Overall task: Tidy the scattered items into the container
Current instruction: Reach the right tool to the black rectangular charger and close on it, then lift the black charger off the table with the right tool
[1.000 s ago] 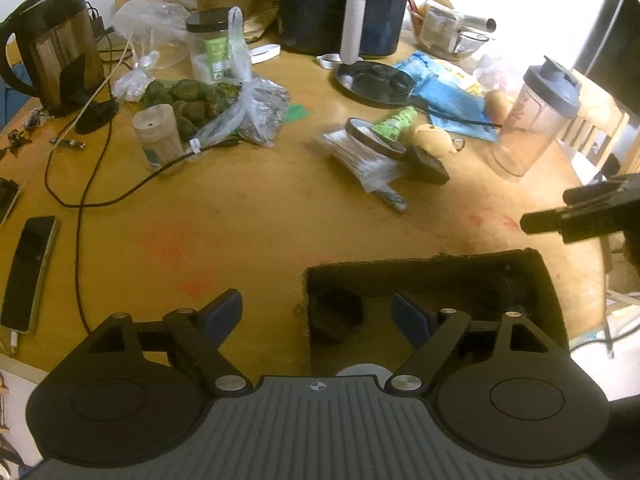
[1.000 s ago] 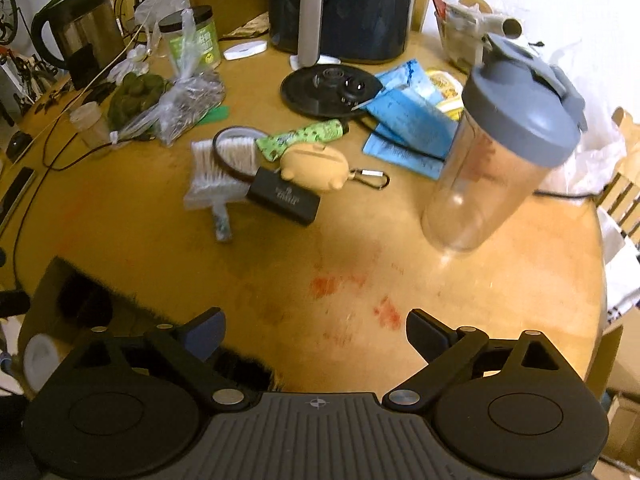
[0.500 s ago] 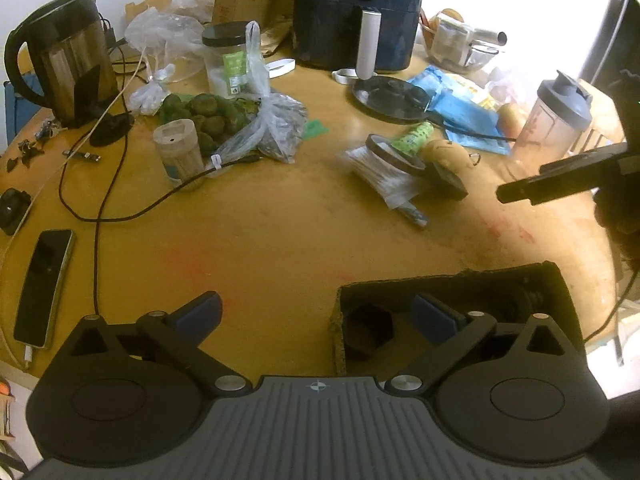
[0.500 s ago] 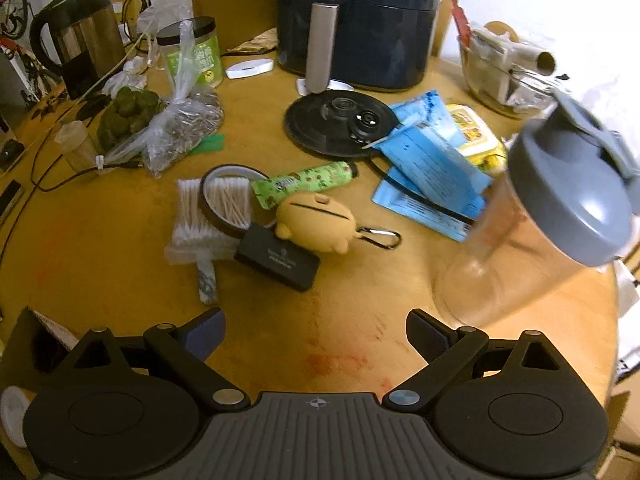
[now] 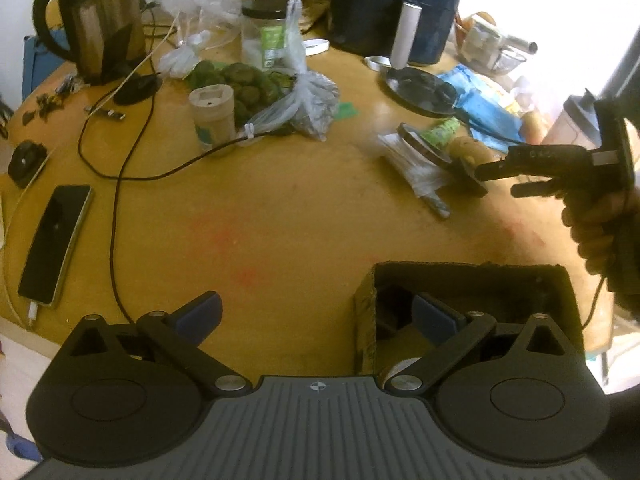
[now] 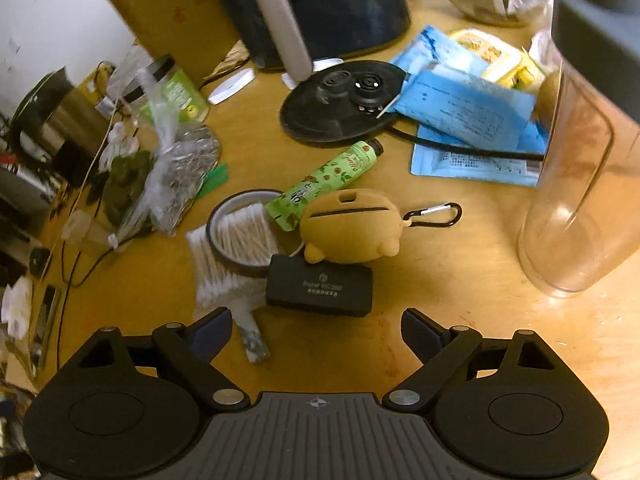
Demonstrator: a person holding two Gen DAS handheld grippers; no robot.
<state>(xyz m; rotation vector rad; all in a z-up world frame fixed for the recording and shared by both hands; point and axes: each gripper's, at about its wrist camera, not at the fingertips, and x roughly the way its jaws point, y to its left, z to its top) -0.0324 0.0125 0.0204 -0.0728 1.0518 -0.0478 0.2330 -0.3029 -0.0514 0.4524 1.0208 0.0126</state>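
My worktop [image 6: 460, 320] is smooth, glossy wood; the black case [image 6: 320, 290] looks matt plastic, the container [image 5: 366, 320] rough cardboard, the kettle [image 5: 106, 32] brushed metal.

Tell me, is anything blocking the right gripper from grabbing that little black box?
Nothing visible blocks it. The right gripper, open, faces the black box across bare table. The yellow pouch touches the box's far edge only.

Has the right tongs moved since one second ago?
Yes. The right tongs advanced toward the black case and yellow pouch; the fixed shaker bottle slid to the frame's right edge.
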